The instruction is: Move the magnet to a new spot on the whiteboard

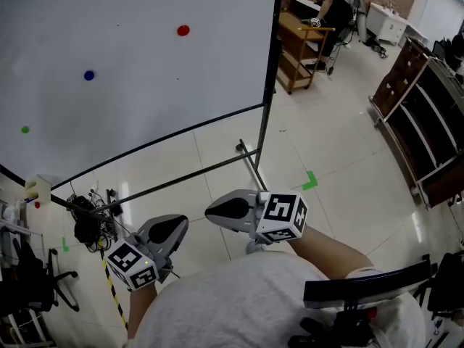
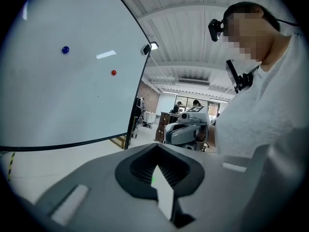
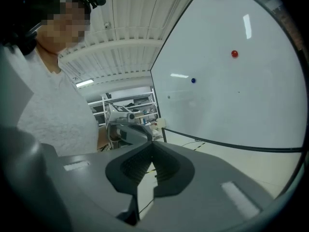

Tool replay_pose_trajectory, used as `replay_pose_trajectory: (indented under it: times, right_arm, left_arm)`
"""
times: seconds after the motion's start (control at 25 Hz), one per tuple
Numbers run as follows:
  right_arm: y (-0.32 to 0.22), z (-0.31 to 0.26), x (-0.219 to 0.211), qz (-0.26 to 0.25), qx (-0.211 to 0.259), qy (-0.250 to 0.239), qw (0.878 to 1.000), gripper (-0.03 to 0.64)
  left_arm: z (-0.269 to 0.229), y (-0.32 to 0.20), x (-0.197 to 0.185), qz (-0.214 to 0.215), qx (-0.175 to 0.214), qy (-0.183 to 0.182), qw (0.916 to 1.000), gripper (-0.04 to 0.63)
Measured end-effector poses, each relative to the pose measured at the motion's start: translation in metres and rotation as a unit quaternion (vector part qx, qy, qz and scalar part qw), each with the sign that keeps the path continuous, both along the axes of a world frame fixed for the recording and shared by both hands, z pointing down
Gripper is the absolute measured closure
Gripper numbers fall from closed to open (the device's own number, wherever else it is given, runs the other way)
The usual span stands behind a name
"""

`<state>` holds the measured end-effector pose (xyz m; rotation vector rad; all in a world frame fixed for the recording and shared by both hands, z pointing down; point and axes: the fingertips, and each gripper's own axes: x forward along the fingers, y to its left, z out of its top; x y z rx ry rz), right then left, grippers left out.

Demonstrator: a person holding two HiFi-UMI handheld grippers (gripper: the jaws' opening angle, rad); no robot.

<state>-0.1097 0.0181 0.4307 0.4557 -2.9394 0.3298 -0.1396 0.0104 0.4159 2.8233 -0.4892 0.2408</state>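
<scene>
Nearest me, I held both tools low against my body, well short of the board, since nothing there was within reach. My left gripper (image 1: pixel 168 229) had its jaws pressed together on nothing, the ribbed dark pads meeting at the tip. My right gripper (image 1: pixel 223 209), just to its right, was likewise closed and empty. Both were smooth grey plastic shells. Beyond them lay glossy pale floor tiles (image 1: pixel 341 158). Farther off stood the whiteboard (image 1: pixel 130 107), a flat white sheet in a thin dark frame. On it, well apart from my jaws, sat small round buttons: the red magnet (image 1: pixel 183 30) to the right, the blue magnet (image 1: pixel 88 75) lower left of it, and the green magnet (image 1: pixel 25 130) far left. I could not tell which one the task meant.
</scene>
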Motion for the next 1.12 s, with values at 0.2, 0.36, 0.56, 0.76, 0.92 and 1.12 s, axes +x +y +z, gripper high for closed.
replay_pose_trajectory:
  times: [0.2,0.36,0.56,0.76,0.92,1.12]
  right_arm:
    - [0.010,-0.004,0.012,0.007,0.005,-0.015,1.000,0.612]
    - [0.015,-0.003,0.032,0.010,-0.004,-0.033,0.999,0.614]
    - [0.004,-0.004,0.071,0.054,-0.023,-0.071,0.996,0.614]
    - [-0.005,-0.010,0.094,0.076,-0.014,-0.073,0.994,0.614]
    - [-0.001,-0.012,0.103,0.067,-0.011,-0.072,0.995,0.614]
    - [-0.001,-0.017,0.108,0.059,-0.009,-0.074,0.995,0.614]
  left_arm:
    - [0.003,0.011,0.016,0.019,-0.001,0.004,0.9998,0.609]
    - [0.011,0.013,0.035,0.026,-0.009,-0.001,0.9996,0.609]
    - [0.017,0.016,0.066,0.043,-0.013,-0.009,0.9990,0.609]
    - [0.015,0.017,0.085,0.046,-0.016,-0.016,0.9987,0.609]
    - [0.011,0.016,0.096,0.045,-0.008,-0.016,0.9988,0.609]
    - [0.002,0.015,0.104,0.040,-0.002,-0.018,0.9990,0.609]
